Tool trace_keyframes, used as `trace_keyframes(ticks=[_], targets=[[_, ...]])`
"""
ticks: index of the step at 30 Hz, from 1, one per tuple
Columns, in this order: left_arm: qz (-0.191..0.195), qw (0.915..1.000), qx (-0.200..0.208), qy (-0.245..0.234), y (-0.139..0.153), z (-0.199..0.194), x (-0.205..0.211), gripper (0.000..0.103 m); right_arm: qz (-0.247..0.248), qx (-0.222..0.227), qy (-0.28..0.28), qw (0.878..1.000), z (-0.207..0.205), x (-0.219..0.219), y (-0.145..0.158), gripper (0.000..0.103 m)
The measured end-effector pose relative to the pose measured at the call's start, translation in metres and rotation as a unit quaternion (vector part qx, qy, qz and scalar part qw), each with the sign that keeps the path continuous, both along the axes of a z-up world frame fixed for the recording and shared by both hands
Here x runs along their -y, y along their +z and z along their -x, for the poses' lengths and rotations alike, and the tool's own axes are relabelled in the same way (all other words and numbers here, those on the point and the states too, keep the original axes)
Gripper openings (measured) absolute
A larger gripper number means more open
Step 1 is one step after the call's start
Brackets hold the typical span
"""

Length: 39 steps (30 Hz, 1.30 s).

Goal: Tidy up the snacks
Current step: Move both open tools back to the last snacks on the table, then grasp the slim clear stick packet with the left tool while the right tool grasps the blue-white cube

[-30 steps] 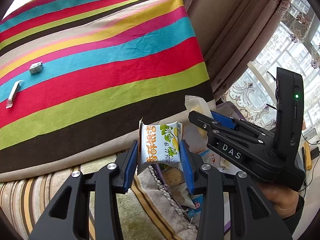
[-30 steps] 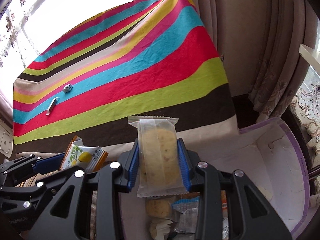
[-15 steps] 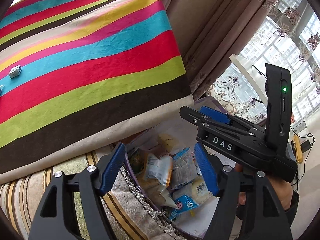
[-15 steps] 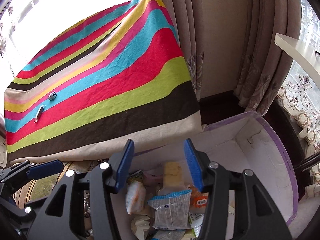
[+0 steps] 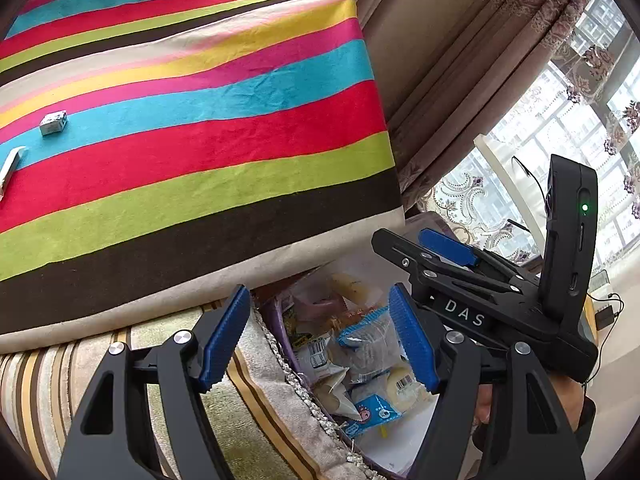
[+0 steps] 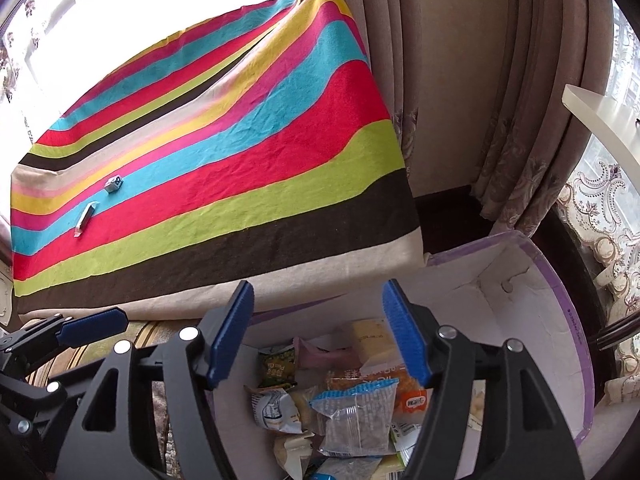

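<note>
The left gripper (image 5: 320,340) hung over the box (image 6: 560,292) of snacks low in the frame, its blue fingers (image 5: 224,340) spread apart with nothing between them; they had just been opening. The right gripper (image 6: 320,332) hovered over the same box, its fingers (image 6: 232,332) likewise apart and empty, having just been opening too. Below them, in the lower middle of both views, the snack packets (image 6: 352,412) lay heaped inside the white, purple-edged box: a clear packet with blue sealed ends (image 5: 368,344) on top, a small blue packet (image 5: 376,412) lower down, an orange one (image 6: 412,392) and a green one (image 6: 276,364) among them. The striped cloth (image 5: 180,140) covered the counter across the upper left of each frame. On it, toward the left edge, a small silver-wrapped cube (image 5: 53,123) and a thin white stick packet (image 5: 10,168) lay near each other, well apart from the box. Brown curtains (image 6: 500,100) hung at the upper right.
</note>
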<state>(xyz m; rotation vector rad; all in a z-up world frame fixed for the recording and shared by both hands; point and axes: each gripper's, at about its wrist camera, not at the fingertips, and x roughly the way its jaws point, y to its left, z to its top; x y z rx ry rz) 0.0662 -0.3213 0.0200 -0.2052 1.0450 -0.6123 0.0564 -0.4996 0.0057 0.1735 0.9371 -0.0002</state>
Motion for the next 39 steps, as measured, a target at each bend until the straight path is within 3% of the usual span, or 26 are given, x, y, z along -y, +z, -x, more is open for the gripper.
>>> trace_keyframes(ticks=[10,20,29,34,39], targets=[[0.017,0.9965,0.005,0.082,0.004,-0.022,-0.063,0.068,0.012,0.001,0.041,0.999,-0.006,-0.042,0.011,0.074],[0.011,0.9818,-0.003,0.190,-0.003,-0.054,-0.158,0.066,0.016,-0.005,0.100,0.995,-0.027,-0.113,0.012,0.076],[-0.061,0.9748,-0.001,0.214,-0.018,-0.094,-0.211,0.054,0.003,-0.002,0.112,0.994,-0.051,-0.160,0.012,0.077],[-0.115,0.9732,0.016,0.198,-0.024,-0.121,-0.221,0.043,0.006,-0.002,0.112,0.994,-0.066,-0.178,0.009,0.077],[-0.139,0.9738,0.017,0.179,-0.034,-0.139,-0.223,0.035,0.011,-0.005,0.117,0.993,-0.079,-0.193,0.008,0.077]])
